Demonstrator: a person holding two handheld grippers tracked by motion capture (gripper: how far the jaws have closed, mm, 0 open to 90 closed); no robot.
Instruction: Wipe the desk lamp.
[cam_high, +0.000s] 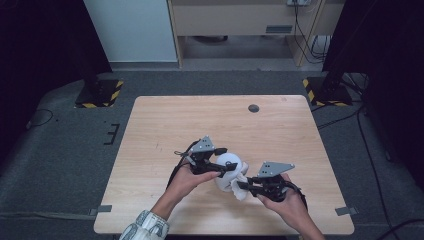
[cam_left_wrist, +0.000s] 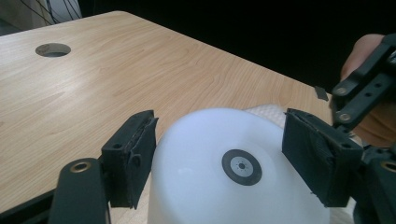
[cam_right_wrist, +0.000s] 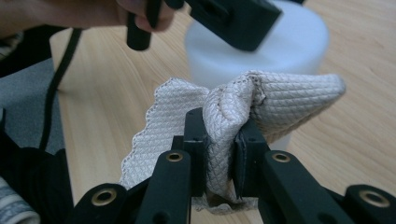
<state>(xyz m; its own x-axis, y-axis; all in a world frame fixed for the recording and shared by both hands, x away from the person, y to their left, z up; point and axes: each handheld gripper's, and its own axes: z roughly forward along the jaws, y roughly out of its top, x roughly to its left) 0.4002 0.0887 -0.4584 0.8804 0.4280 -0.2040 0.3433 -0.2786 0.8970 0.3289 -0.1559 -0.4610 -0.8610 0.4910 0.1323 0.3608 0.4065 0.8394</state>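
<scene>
Wood table (cam_high: 165, 130) sitting on grey floor (cam_high: 60, 150), hole (cam_high: 254, 108) near far edge; left gripper (cam_left_wrist: 219, 154) straddling white tub (cam_left_wrist: 210, 186), jaws apart; right gripper (cam_right_wrist: 219, 154) pinching cloth (cam_right_wrist: 280, 100) beside it.

One white cup (cam_high: 228, 170), one cloth (cam_right_wrist: 243, 126)

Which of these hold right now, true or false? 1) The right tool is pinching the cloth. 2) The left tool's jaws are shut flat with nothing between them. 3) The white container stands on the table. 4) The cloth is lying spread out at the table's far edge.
1) The right tool has the cloth pinched between its jaws: true.
2) False: the left tool has its jaws on either side of the white container.
3) True: the container stands on the wooden table.
4) False: the cloth is bunched up, against the container near the table's near edge.
</scene>
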